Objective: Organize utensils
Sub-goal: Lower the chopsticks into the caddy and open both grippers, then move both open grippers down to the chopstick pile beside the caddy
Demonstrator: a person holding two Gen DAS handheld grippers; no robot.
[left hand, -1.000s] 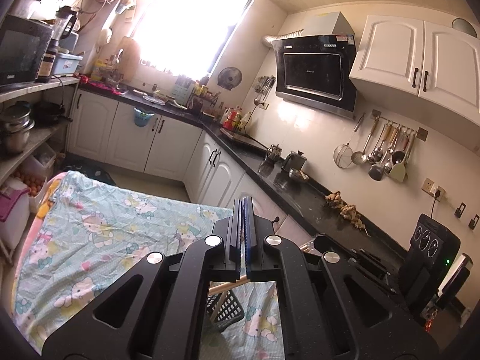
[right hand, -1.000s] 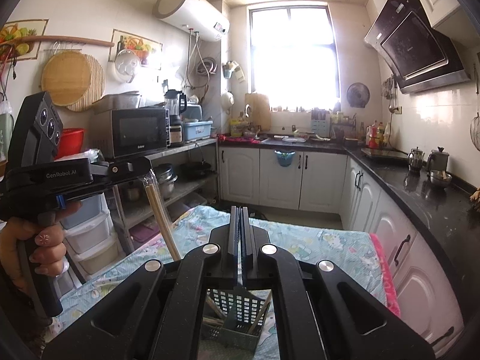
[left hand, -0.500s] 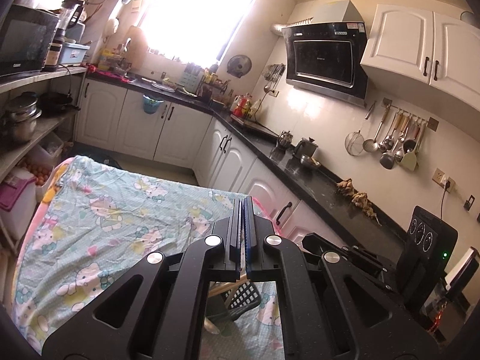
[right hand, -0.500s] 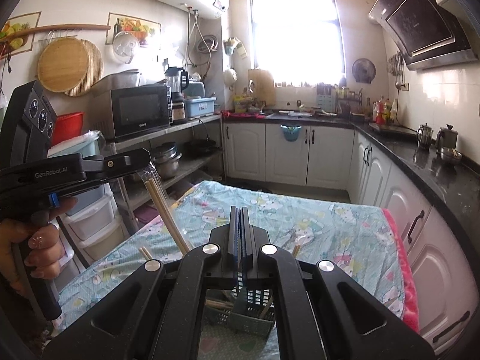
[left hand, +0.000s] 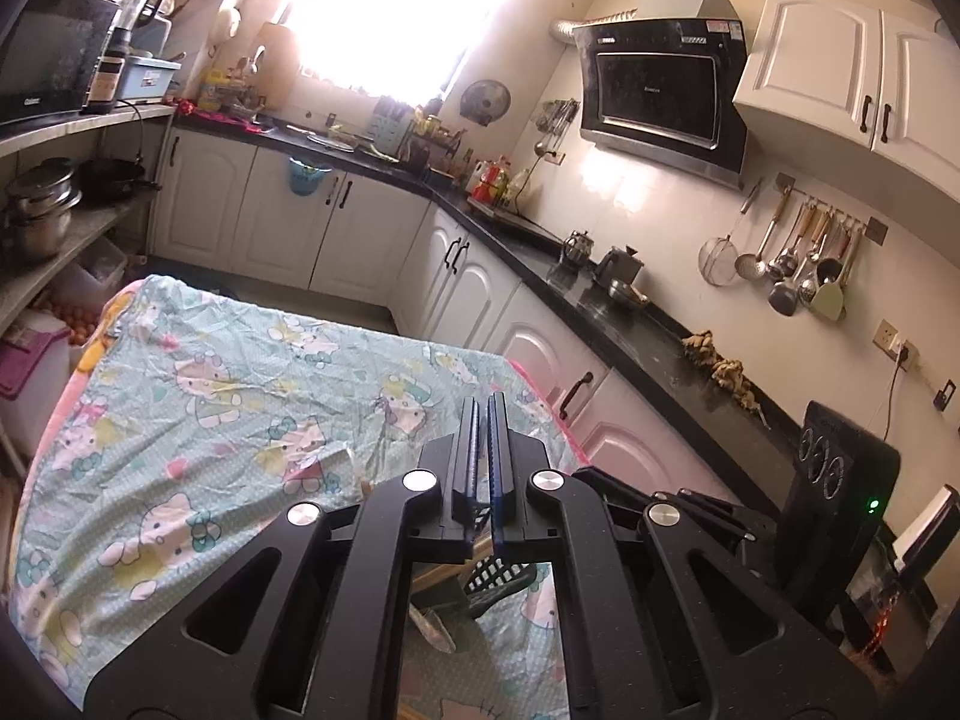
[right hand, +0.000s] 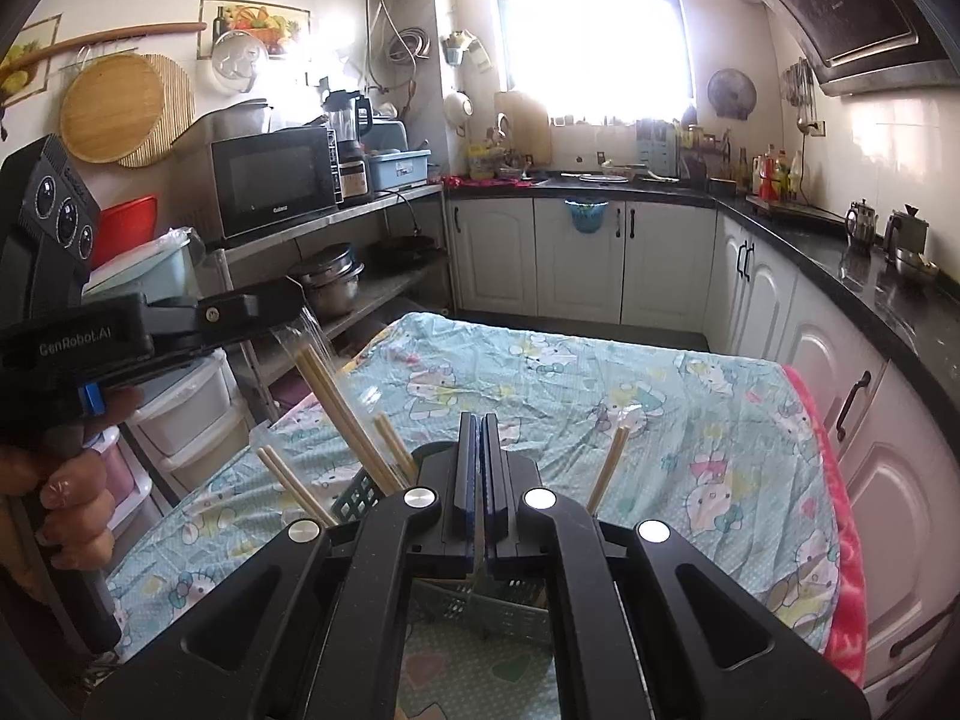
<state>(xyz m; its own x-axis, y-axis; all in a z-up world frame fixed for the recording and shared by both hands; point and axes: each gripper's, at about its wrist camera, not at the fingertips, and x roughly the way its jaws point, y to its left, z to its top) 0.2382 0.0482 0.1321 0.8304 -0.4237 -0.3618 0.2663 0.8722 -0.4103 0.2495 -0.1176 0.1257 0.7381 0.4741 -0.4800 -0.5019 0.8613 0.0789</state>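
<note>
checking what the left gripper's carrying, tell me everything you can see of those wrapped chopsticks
The chopsticks are a pale wooden pair in a clear plastic sleeve. The left gripper is shut on the sleeve's crinkled top end, which catches the light. The sticks hang slanted, their lower ends going down into the green slotted basket on the cloth-covered table, among other sticks there. Their tips are hidden behind the right gripper's body.

Far half of the cloth-covered counter [right hand: 600, 372] lies bare, wide open out to its far edge and right edge. At the near edge the green basket [right hand: 360, 495] bristles with upright chopsticks [right hand: 342, 402], with the left hand-held gripper [right hand: 282, 306] overhead, crowding the left approach.
</note>
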